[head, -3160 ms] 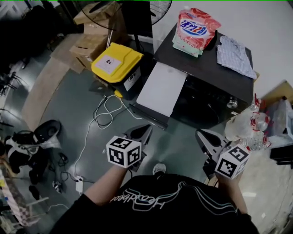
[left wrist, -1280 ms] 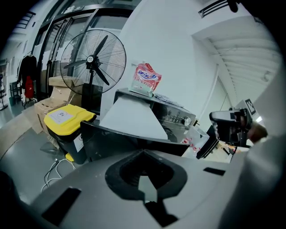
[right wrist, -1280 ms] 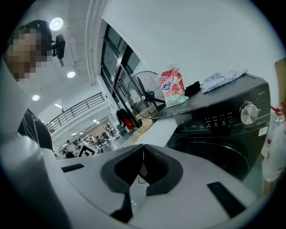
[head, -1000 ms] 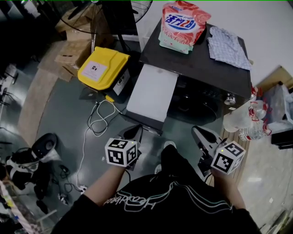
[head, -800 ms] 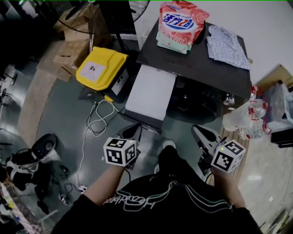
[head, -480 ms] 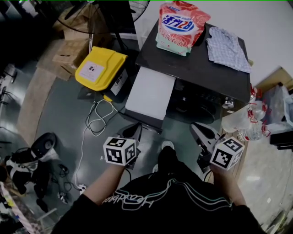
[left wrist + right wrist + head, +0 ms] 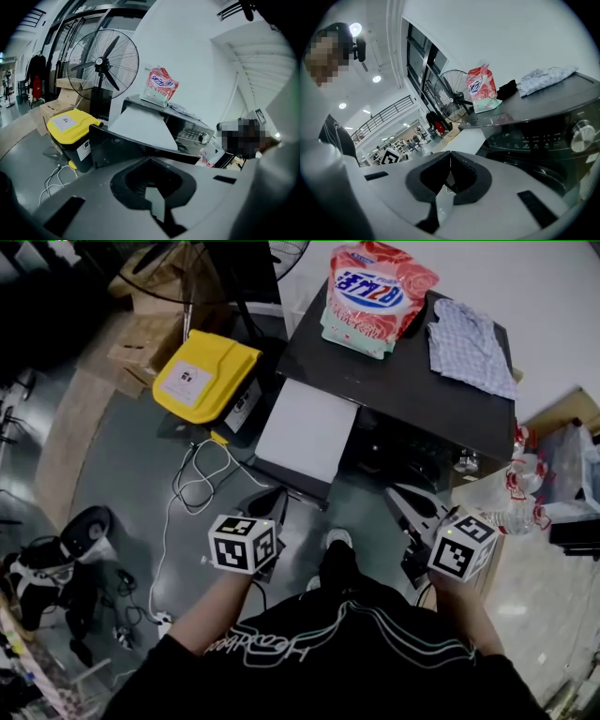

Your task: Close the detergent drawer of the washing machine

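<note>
Grey floor (image 7: 122,484) fills the left of the head view, with white cables (image 7: 202,479) and a yellow-lidded bin (image 7: 204,376) at the upper left; the bin's lid is down and hides its contents. At the upper middle stands the dark washing machine (image 7: 412,381), a detergent bag (image 7: 375,292) and a folded shirt (image 7: 472,343) lying on its top. The white detergent drawer (image 7: 300,432) sticks out of the washer's left side.

Only the right gripper view shows the control dial (image 7: 584,134); only the left gripper view shows the standing fan (image 7: 103,63) in full.

The left hand-held gripper (image 7: 272,498) and the right hand-held gripper (image 7: 401,498) sit at the lower middle, clear of the drawer, each with jaws pressed together on nothing.

Compared with half a second ago the drawer remains pulled out, and both grippers have barely shifted.
</note>
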`<state>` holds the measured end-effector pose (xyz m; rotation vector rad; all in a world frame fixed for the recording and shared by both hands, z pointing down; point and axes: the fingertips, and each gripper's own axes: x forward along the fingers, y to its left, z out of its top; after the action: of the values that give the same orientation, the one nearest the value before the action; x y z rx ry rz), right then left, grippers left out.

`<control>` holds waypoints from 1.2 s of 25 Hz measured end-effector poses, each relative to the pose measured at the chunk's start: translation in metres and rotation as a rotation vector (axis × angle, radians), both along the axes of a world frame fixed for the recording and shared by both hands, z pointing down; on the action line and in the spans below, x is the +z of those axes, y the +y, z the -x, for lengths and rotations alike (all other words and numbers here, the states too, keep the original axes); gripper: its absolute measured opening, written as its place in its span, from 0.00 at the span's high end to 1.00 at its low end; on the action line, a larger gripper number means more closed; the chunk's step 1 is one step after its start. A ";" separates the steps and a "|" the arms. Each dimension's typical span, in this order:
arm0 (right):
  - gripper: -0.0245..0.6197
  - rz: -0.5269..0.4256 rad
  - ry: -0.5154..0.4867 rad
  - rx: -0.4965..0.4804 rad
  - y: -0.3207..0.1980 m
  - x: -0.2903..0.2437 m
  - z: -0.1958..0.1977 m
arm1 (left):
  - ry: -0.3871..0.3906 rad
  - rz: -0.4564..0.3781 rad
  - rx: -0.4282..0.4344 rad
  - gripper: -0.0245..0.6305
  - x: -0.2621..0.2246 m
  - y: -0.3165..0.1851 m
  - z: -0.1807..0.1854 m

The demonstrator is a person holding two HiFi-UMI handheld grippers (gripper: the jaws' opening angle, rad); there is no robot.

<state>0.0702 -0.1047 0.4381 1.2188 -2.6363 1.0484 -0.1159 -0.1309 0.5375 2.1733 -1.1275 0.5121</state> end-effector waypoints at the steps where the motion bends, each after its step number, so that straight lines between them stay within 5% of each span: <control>1: 0.92 0.002 -0.001 -0.002 -0.003 0.000 -0.001 | 0.000 0.002 -0.002 0.93 0.000 -0.002 -0.001; 30: 0.92 0.015 -0.029 -0.046 -0.075 0.002 -0.016 | -0.001 0.003 -0.033 0.93 -0.002 -0.053 -0.018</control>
<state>0.0864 -0.1793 0.4404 1.1430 -2.6587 1.0848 -0.0979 -0.1841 0.5360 2.1485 -1.1607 0.4994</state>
